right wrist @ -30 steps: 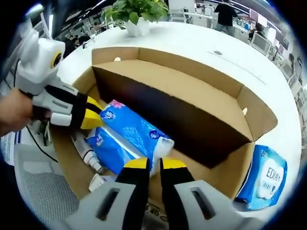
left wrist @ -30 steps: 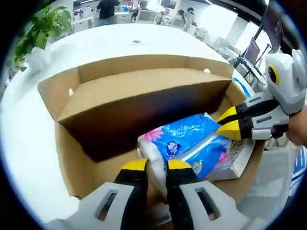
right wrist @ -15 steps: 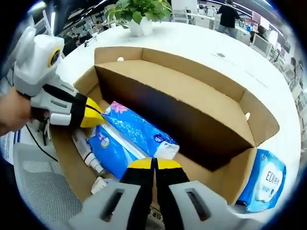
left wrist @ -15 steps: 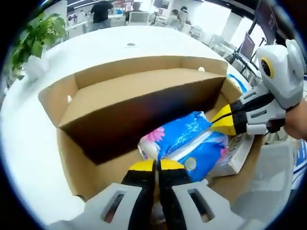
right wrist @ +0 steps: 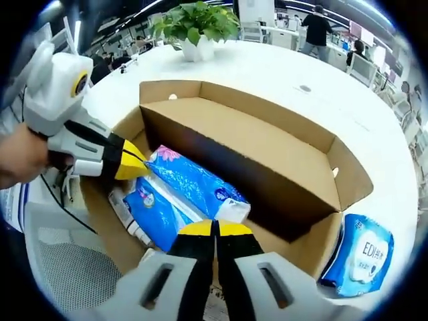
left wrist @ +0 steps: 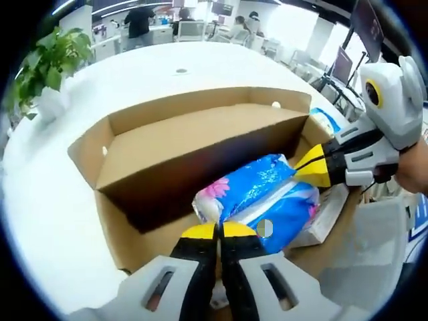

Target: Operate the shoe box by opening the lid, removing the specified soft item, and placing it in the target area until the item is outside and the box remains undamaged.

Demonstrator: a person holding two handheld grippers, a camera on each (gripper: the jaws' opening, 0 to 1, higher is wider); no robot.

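White tabletop (left wrist: 40, 200); both claws pinch glossy blue tissue pack (left wrist: 257, 194) inside cardboard box (right wrist: 281, 160).

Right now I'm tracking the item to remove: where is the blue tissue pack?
The blue tissue pack lies inside the open cardboard box, between both hand-held grippers, beside the box's folded lid.

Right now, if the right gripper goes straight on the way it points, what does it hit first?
Most likely the blue tissue pack in the box: the right gripper is shut at its near white end. Past that, the lid flap's dark underside. Depth is hard to judge.
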